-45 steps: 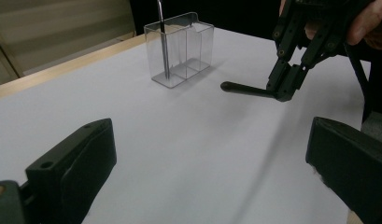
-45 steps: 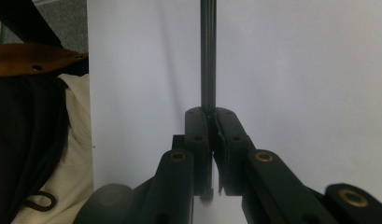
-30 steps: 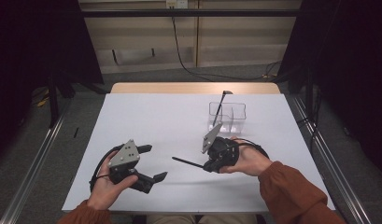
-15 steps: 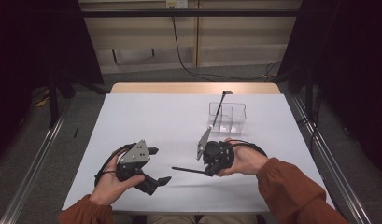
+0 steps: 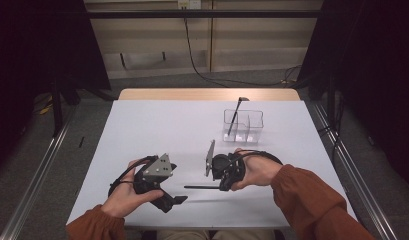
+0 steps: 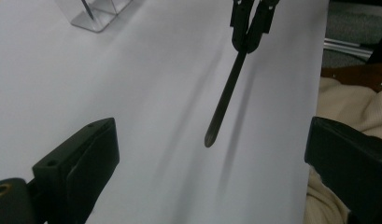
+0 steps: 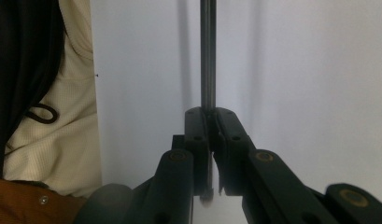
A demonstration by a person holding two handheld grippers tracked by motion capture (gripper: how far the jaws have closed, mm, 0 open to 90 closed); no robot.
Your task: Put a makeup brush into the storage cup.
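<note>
Pen-like black rod [image 5: 201, 187] sits pinched at one end between the jaws of my right gripper [image 7: 210, 140], which are clamped tight on it; the rest of the rod juts out level above the white table [image 5: 157, 130], its free tip aimed toward my left gripper [image 5: 178, 199]. From the left gripper view the rod [image 6: 224, 98] hangs clear of the tabletop and throws a soft shadow below, and my left jaws stand wide apart with nothing between them, the rod's tip well short of them. My left gripper sits near the table's front edge. Farther back stands a clear divided holder [image 5: 243, 126] with another dark rod [image 5: 234, 116] leaning in its left compartment.
</note>
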